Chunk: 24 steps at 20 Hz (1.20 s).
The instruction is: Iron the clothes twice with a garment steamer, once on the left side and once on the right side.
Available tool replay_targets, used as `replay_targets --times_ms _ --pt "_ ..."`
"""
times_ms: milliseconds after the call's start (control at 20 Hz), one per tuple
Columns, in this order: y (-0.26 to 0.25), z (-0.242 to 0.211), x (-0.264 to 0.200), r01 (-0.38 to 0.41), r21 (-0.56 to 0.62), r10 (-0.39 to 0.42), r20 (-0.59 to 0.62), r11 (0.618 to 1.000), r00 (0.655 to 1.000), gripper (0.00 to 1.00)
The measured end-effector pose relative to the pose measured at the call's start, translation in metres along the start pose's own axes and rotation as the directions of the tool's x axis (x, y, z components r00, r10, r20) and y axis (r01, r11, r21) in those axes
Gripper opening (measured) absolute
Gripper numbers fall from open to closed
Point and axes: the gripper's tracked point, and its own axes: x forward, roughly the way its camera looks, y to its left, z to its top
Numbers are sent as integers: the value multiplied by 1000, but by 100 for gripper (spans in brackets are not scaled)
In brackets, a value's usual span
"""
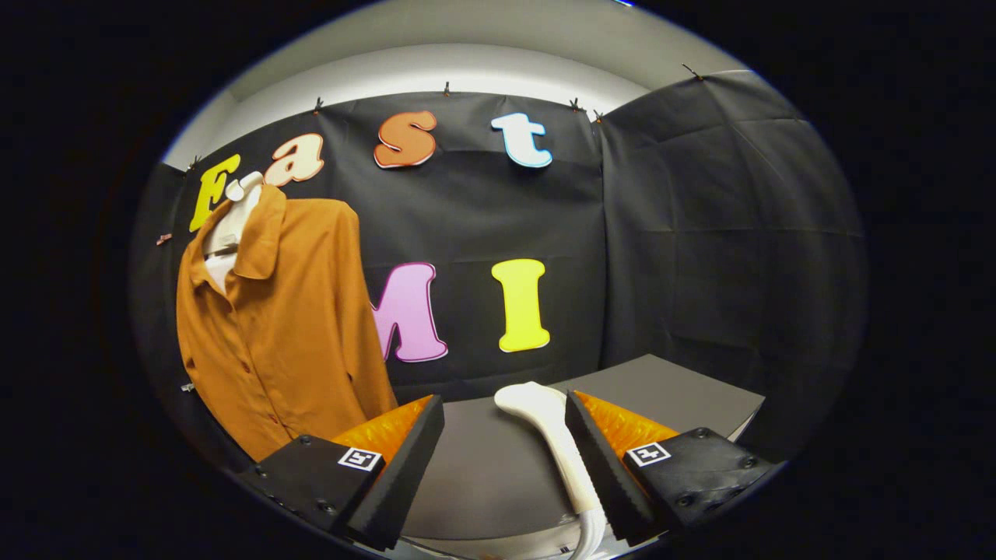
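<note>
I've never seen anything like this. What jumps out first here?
The orange shirt on a hanger, hanging against the black cloth wall, off to the left beyond the fingers. Next, the white steamer lying on the grey table between the open fingers, close against the right one.

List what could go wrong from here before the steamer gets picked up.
1. The gripper is open and the white steamer lies against one finger rather than centred, so closing may nudge or roll it across the dark table instead of clamping it.
2. The orange shirt hangs off to the side of the fingers; swinging over with a loose grip could drop the steamer.
</note>
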Motion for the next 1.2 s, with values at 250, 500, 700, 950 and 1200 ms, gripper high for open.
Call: replay_targets --times_ms 250,500,700,950,1200 --pt "-26 -32 48 12 -17 -14 -120 1000 993 99" --pt "-44 -70 81 25 -43 -36 -263 999 964 99" --pt "-48 -90 97 24 -38 -35 -339 999 940 99" --pt "-55 -113 105 36 -32 -47 -439 999 897 97" --pt "-56 -120 110 32 -21 -39 -479 999 877 55"
